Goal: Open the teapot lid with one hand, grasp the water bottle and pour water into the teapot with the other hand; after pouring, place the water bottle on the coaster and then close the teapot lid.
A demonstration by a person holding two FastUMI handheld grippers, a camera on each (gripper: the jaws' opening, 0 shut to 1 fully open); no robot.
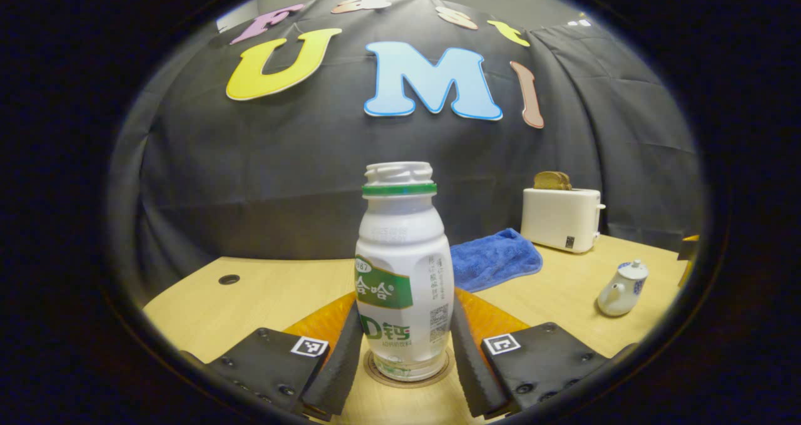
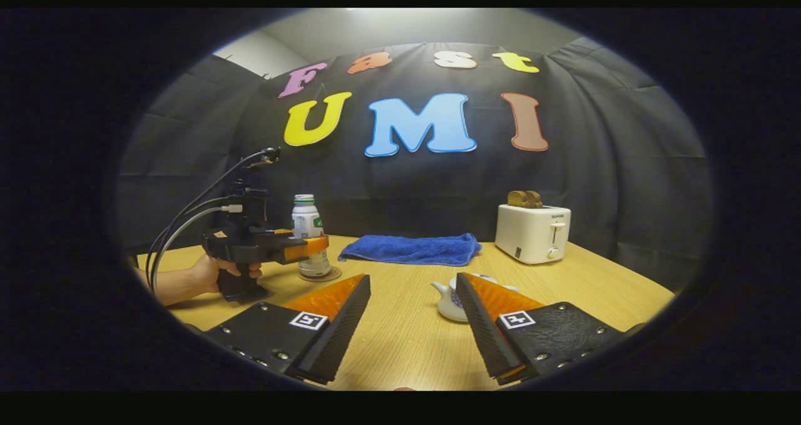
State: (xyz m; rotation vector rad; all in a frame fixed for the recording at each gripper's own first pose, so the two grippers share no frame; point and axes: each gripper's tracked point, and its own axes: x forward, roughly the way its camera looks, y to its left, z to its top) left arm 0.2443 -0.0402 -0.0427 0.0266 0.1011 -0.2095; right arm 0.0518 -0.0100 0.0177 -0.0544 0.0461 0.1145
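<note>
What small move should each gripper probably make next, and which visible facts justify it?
Probably the left gripper should close on the water bottle: the bottle stands on the coaster between its fingers, with slight gaps either side. The teapot still wears its lid, and the right gripper is open just short of it.

White plastic water bottle (image 1: 403, 268) with a green neck ring and green label; white ceramic teapot (image 1: 621, 289) patterned blue; blue fuzzy towel (image 2: 410, 249); cream toaster (image 2: 532, 232); pale wood-grain table (image 2: 407, 331).
</note>
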